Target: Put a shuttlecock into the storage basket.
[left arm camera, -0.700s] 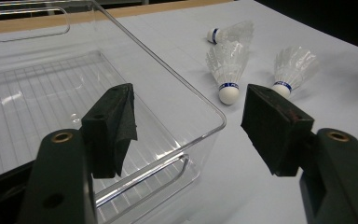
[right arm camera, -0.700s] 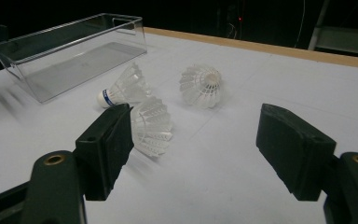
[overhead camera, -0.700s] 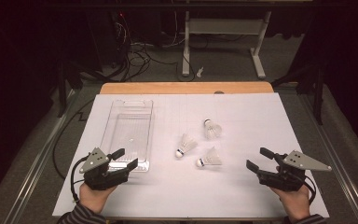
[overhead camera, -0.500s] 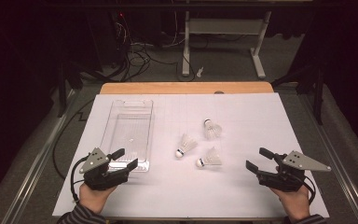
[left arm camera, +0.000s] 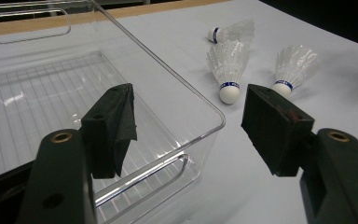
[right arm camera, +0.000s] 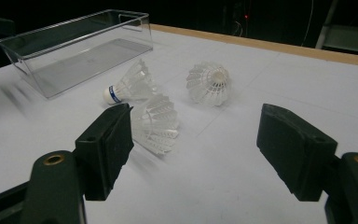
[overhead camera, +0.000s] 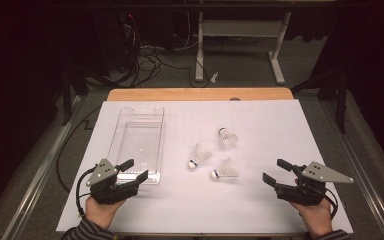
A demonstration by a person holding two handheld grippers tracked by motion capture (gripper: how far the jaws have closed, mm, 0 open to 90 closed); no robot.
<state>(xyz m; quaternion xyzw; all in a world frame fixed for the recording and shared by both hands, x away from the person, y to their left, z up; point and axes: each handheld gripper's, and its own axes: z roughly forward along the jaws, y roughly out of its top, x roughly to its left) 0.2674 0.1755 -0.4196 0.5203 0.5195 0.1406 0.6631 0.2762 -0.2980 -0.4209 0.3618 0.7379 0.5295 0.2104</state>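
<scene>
1. High view: the left gripper (overhead camera: 134, 170) rests with jaws spread wide at the near end of the clear plastic bin (overhead camera: 139, 139); the right gripper (overhead camera: 276, 172), also wide and holding nothing, sits near the table's right edge. Three shuttlecocks (overhead camera: 200, 154) lie between them on the white table (overhead camera: 260, 125).
2. Left gripper view: jaws gape over the bin's (left arm camera: 177, 102) near corner; blue bands ring the shuttlecocks' (left arm camera: 227, 70) corks, their lettering unreadable.
3. Right gripper view: jaws stand wide; the nearest shuttlecock (right arm camera: 156, 122) lies just beyond the left jaw.
</scene>
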